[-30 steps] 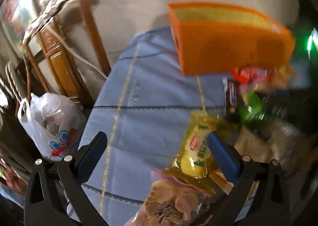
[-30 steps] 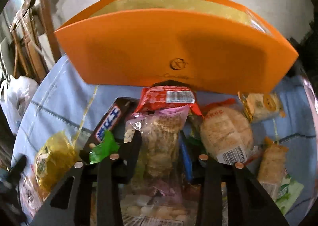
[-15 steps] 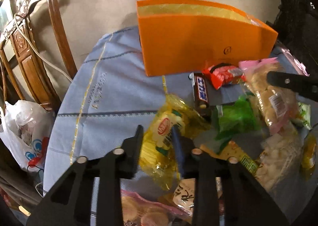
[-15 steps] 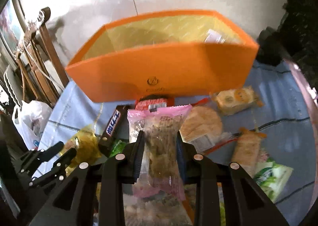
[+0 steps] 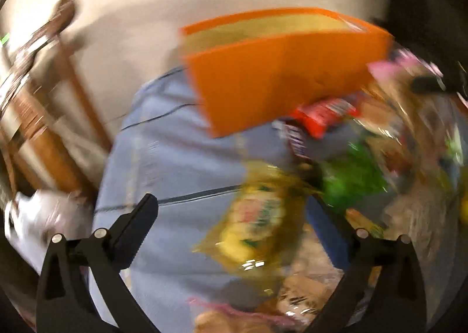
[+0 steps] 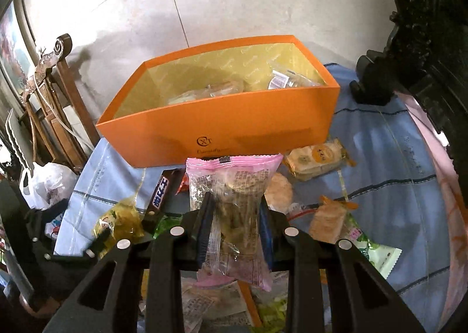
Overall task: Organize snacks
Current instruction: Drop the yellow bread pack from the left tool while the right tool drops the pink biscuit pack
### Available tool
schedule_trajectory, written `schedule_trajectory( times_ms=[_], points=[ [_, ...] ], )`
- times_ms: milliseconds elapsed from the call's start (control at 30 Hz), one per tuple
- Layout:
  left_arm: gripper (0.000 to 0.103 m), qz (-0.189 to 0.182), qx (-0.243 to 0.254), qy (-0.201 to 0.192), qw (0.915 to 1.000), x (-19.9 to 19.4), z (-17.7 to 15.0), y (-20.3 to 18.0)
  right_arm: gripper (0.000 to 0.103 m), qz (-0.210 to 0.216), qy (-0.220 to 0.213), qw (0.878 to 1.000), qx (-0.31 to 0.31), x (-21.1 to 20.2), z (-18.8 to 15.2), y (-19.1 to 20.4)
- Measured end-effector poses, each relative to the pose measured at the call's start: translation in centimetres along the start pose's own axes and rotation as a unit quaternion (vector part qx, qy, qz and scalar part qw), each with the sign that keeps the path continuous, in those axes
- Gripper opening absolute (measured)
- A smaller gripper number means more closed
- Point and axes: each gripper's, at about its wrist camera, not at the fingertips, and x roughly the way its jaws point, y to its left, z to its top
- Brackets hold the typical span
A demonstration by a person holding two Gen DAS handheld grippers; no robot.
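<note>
Left wrist view: the picture was badly smeared. The left hand-held gripper (image 5: 231,216) stood wide open and held nothing, its fingers (image 5: 137,224) spread on either side of a yellow snack bag (image 5: 254,221) lying on the blue tabletop (image 5: 175,163) in front of the orange box (image 5: 280,69). I judge the spread was meant to straddle that bag for a pick. Nearer the orange box lay a red packet (image 5: 321,116), a dark chocolate bar (image 5: 295,140) and a green wrapper (image 5: 351,180); their labels could not be read. A wooden chair (image 5: 44,84) stood left of the orange box, off the tabletop, and a white plastic bag (image 5: 38,221) hung below it. The far right of this view was a blur of wrappers.

Right wrist view: this one was sharp. The right hand-held gripper (image 6: 234,216) was closed on a pink-edged clear bag of biscuits (image 6: 231,201), pinched about mid-length, its top end pointing at the orange box (image 6: 222,128), probably so it could go over the near wall. Inside the orange box a few clear-wrapped snacks (image 6: 280,78) already lay, mostly hidden by that wall. Right of the held bag, in front of the orange box, lay a yellow-labelled cracker pack (image 6: 316,157), a round rice cracker (image 6: 280,192), a small orange-tied pack (image 6: 327,219) and a green-white sachet (image 6: 377,254). The left hand-held gripper (image 6: 96,242) showed low and left of the orange box.
</note>
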Motion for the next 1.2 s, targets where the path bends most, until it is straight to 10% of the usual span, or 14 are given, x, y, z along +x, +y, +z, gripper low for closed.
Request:
schedule_trajectory(
  times_ms=[67, 133, 267, 767, 1200],
  points=[
    [0.099, -0.002, 0.017, 0.028, 0.9995, 2.7, -0.3, -0.6, 0.029, 0.002, 0.001, 1.0, 0.002, 0.0, -0.1, 0.0],
    [0.063, -0.063, -0.029, 0.054, 0.9962, 4.9, -0.4, 0.3, 0.029, 0.003, 0.001, 1.0, -0.001, 0.0, -0.1, 0.1],
    [0.042, -0.061, -0.046, 0.073, 0.9945, 6.3, 0.3, 0.8, 0.029, -0.003, -0.001, 1.0, 0.001, -0.2, 0.0, -0.1],
    [0.041, -0.037, -0.141, -0.042, 0.9884, -3.2, 10.2, 3.2, 0.029, 0.002, -0.084, 0.996, 0.019, -5.9, 5.7, -1.8],
    [0.041, -0.01, -0.152, -0.041, 0.9875, 3.5, 22.0, 4.7, 0.029, -0.014, -0.1, 0.995, -0.02, -1.5, 17.7, -2.4]
  ],
)
